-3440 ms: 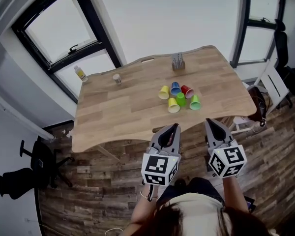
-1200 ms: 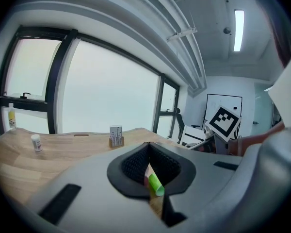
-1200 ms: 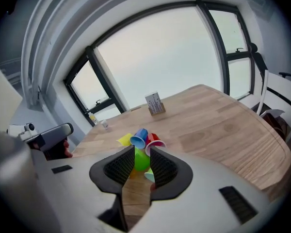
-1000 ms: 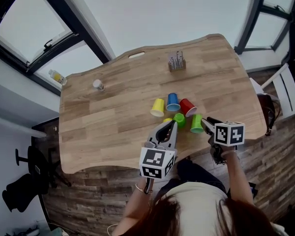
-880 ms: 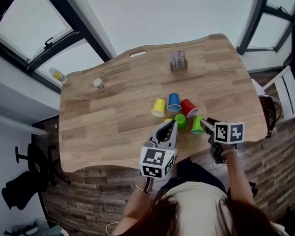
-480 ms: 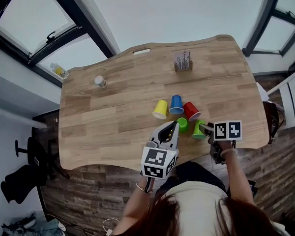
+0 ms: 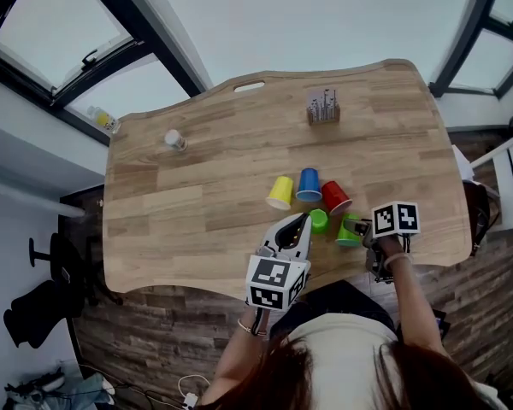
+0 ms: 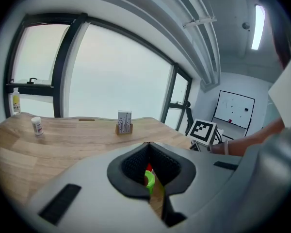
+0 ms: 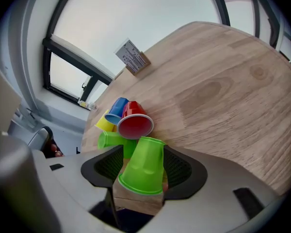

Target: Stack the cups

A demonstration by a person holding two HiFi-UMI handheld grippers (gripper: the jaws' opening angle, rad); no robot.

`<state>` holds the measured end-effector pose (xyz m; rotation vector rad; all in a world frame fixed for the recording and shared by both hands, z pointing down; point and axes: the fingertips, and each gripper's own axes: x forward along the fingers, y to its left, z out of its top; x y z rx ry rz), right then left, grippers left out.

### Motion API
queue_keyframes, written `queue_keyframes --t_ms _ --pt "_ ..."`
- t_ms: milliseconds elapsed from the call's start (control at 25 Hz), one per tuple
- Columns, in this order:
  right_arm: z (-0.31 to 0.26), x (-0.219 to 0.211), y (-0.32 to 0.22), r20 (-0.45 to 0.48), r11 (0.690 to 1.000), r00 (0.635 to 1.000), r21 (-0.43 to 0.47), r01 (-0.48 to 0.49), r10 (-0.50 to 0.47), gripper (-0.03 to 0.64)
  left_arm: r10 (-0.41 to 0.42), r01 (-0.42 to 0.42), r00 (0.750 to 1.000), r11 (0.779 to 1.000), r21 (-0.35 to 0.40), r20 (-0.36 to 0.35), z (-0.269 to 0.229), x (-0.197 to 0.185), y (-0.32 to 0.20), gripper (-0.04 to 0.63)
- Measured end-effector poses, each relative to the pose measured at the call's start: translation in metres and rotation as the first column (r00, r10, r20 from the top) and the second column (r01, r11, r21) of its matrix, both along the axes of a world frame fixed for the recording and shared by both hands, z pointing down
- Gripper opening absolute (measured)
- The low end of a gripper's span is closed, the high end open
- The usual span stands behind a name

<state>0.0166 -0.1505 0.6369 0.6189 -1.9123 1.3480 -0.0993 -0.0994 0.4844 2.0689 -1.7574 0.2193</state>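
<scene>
Standing by windows (image 7: 51, 24), a wooden table (image 7: 179, 220) is seen over plank flooring (image 7: 154, 340), a card holder (image 7: 323, 109) and small bottle (image 7: 176, 140) set behind. A yellow cup (image 7: 280, 192), blue cup (image 7: 308, 184), red cup (image 7: 335, 197) and green cup (image 7: 319, 220) are clustered. The left gripper (image 7: 305, 218) is shut; the right gripper's (image 9: 142, 150) jaws are opening round a nearer green cup (image 7: 349, 231), only neared a second ago

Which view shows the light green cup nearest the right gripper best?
The right gripper view: the light green cup fills the foreground between the right gripper's opening jaws. The head view shows it small, partly hidden by that gripper. The left gripper view shows only a green sliver, and I cannot tell which cup.
</scene>
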Motion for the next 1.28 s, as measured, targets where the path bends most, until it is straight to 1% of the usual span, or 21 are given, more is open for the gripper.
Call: queue_keyframes --t_ms 80,240,360,480,720,880,960,1040,1160,1280 --pt "0.006 -0.001 0.001 -0.005 1.000 1.000 -0.029 0.012 -0.012 0.286 -0.003 0.003 1.000 1.000 -0.008 -0.002 0.002 -0.001 -0.002 0.018" --pt "0.016 -0.001 0.003 -0.023 0.997 0.999 -0.070 0.024 -0.025 0.285 -0.012 0.012 1.000 1.000 -0.018 -0.004 0.006 -0.003 -0.004 0.018" --pt "0.018 -0.001 0.003 -0.016 0.996 1.000 -0.092 0.011 -0.013 0.278 -0.018 0.018 1.000 1.000 -0.023 -0.007 0.007 -0.004 -0.004 0.018" --pt "0.018 0.000 0.001 -0.008 0.996 1.000 -0.086 0.005 -0.006 0.272 -0.027 0.026 1.000 0.999 -0.025 -0.008 0.009 -0.005 -0.003 0.018" --pt "0.011 0.002 -0.004 0.017 0.999 1.000 -0.033 -0.018 0.018 0.255 -0.038 0.038 0.999 0.999 -0.032 -0.009 0.012 -0.007 0.001 0.018" --pt "0.003 0.002 -0.006 0.039 0.999 0.999 0.026 -0.020 0.019 0.250 -0.042 0.042 0.999 0.999 -0.029 -0.009 0.011 -0.006 0.004 0.018" --pt "-0.004 0.000 -0.008 0.062 0.997 0.998 0.080 -0.021 0.016 0.249 -0.044 0.044 0.999 0.999 -0.029 -0.011 0.012 -0.006 0.006 0.018" --pt "-0.013 -0.003 -0.012 0.094 0.987 0.995 0.154 -0.033 0.019 0.249 -0.049 0.048 0.999 0.998 -0.031 -0.021 0.013 -0.005 0.007 0.018" --pt "-0.024 -0.006 -0.021 0.126 0.960 0.992 0.276 -0.047 0.013 0.249 -0.055 0.054 0.998 0.998 -0.032 -0.037 0.015 -0.002 0.008 0.018" --pt "-0.033 -0.011 -0.028 0.117 0.916 0.993 0.400 -0.018 -0.031 0.249 -0.062 0.060 0.997 0.998 -0.031 -0.043 0.014 -0.002 0.009 0.018"
